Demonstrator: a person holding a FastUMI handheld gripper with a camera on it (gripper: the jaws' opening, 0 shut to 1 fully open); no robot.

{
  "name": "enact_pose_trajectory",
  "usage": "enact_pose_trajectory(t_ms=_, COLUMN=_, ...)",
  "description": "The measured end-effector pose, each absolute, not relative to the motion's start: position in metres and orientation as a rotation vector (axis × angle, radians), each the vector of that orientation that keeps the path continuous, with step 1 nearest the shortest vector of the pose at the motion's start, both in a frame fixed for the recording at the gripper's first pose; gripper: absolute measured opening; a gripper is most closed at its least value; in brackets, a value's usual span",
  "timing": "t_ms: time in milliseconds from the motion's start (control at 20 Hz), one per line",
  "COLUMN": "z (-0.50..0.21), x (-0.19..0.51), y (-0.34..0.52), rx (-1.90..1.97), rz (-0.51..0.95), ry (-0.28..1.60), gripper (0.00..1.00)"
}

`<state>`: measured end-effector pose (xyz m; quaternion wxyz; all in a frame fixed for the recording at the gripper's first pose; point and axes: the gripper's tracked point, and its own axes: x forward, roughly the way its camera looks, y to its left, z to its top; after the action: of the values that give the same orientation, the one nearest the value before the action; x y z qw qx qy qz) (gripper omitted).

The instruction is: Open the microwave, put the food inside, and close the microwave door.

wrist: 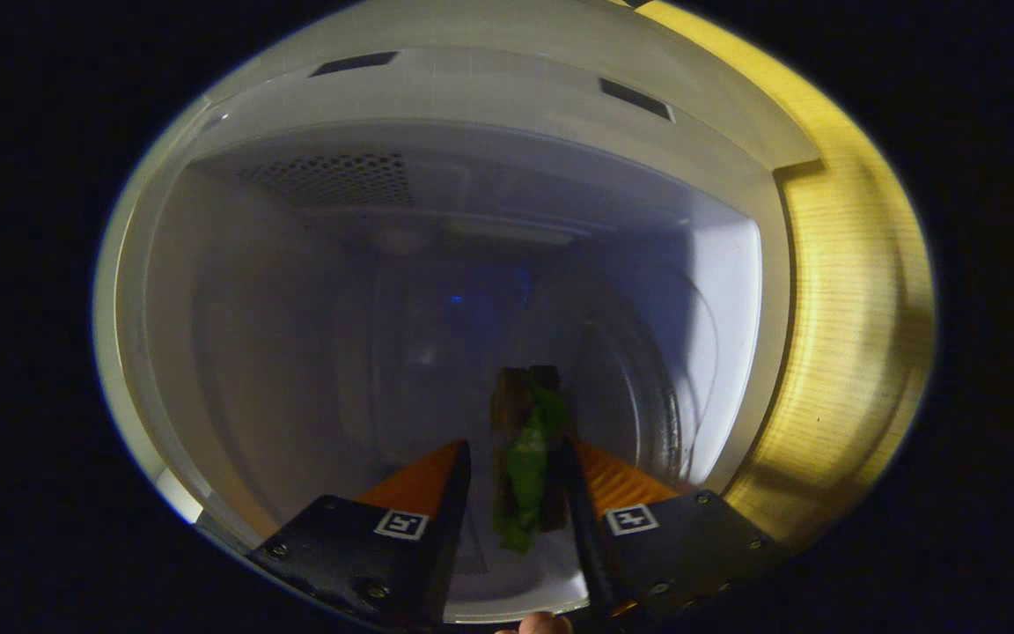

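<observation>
I am looking straight into the open microwave [472, 97]; its pale cavity [296, 352] surrounds the fingers. The food [525, 458], a dark brown piece with a green leaf, lies lengthwise between my fingers on the cavity floor near the glass turntable [648, 414]. My gripper [514, 449] reaches into the cavity. Its right finger [570, 467] is against the food's side, while a narrow gap shows between the left finger [459, 475] and the food, so the fingers stand slightly open around it.
A vent grille [331, 176] sits in the cavity's upper left. The microwave's front frame [771, 291] borders the opening on the right, with a yellow wooden surface [850, 335] beyond it. A person's fingertip [542, 623] shows behind the gripper.
</observation>
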<state>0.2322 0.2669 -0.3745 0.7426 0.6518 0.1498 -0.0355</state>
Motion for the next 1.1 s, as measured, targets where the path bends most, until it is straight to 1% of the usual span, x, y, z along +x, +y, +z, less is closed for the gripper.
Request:
enact_pose_trajectory(t_ms=100, z=-0.374, x=0.223, y=0.268, rx=1.398, rz=-0.073, ry=0.353, gripper=0.72)
enact_pose_trajectory(t_ms=300, z=-0.372, x=0.195, y=0.250, rx=1.376, rz=-0.078, ry=0.363, gripper=0.72)
enact_pose_trajectory(t_ms=450, z=-0.360, x=0.167, y=0.244, rx=1.297, rz=-0.009, ry=0.386, gripper=0.72)
enact_pose_trajectory(t_ms=600, z=-0.348, x=0.132, y=0.246, rx=1.160, rz=0.093, ry=0.434, gripper=0.72)
enact_pose_trajectory(t_ms=750, z=-0.334, x=0.095, y=0.235, rx=1.001, rz=0.144, ry=0.440, gripper=0.72)
enact_pose_trajectory(t_ms=950, z=-0.298, x=0.029, y=0.233, rx=0.839, rz=0.248, ry=0.448, gripper=0.72)
enact_pose_trajectory(t_ms=1100, z=-0.265, x=-0.015, y=0.234, rx=0.718, rz=0.317, ry=0.414, gripper=0.72)
